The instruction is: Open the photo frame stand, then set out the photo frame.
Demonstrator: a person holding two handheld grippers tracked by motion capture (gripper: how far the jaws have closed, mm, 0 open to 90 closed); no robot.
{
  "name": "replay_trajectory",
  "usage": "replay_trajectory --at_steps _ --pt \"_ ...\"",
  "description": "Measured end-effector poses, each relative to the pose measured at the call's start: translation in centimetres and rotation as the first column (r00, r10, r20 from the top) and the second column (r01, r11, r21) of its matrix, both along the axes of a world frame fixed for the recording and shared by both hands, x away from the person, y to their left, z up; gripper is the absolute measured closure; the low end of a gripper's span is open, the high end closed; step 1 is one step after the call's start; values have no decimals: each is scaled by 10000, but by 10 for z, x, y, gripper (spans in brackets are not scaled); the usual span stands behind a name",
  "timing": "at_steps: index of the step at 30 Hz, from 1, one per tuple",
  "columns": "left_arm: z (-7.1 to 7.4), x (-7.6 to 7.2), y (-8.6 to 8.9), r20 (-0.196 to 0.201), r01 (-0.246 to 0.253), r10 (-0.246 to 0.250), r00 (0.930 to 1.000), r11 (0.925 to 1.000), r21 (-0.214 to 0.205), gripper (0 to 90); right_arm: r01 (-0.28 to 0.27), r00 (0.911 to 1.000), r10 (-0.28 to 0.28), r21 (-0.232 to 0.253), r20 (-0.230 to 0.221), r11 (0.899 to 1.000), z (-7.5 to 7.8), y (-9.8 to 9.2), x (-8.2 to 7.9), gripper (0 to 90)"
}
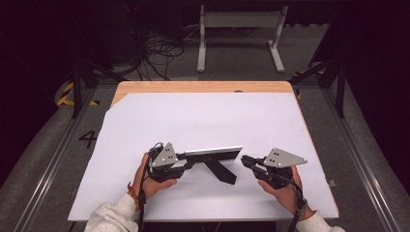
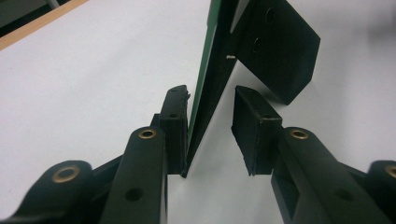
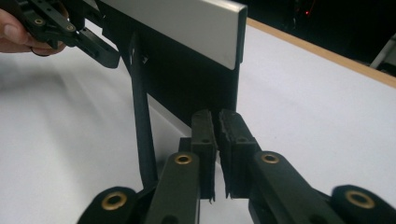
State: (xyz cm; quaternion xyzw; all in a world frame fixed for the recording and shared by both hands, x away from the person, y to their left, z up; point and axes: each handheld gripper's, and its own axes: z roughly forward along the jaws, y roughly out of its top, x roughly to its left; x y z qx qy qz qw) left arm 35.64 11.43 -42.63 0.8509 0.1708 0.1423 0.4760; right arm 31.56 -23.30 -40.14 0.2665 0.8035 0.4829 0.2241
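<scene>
Two hand-held grippers at a standing picture frame, lower centre of the white table sheet.

The left gripper [image 1: 186, 162], jaws spread, straddles the frame's [image 1: 212, 153] left edge; the right gripper [image 1: 245, 160], jaws pressed together, sits just beside its right edge.

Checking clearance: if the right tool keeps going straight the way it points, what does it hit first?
Most likely the near end of the standing panel: the right tool, jaws shut, points straight at its edge with a small gap left. Depth is unclear.
</scene>
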Motion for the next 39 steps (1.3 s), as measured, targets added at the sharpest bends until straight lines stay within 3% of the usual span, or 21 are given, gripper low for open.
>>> replay_trajectory --at_steps 9,29,39 --pt "0 1 -2 -20 -8 7 10000 10000 -82 657 -12 9994 13 -20 349 10000 4 5 0 900" --pt "5 -3 0 169 20 -15 9999 9995 -302 670 235 9979 -241 112 596 9997 7 12 4 900" --pt "6 -3 0 219 -65 70 9997 9997 -227 721 477 9959 -466 -123 782 9988 6 16 4 900"
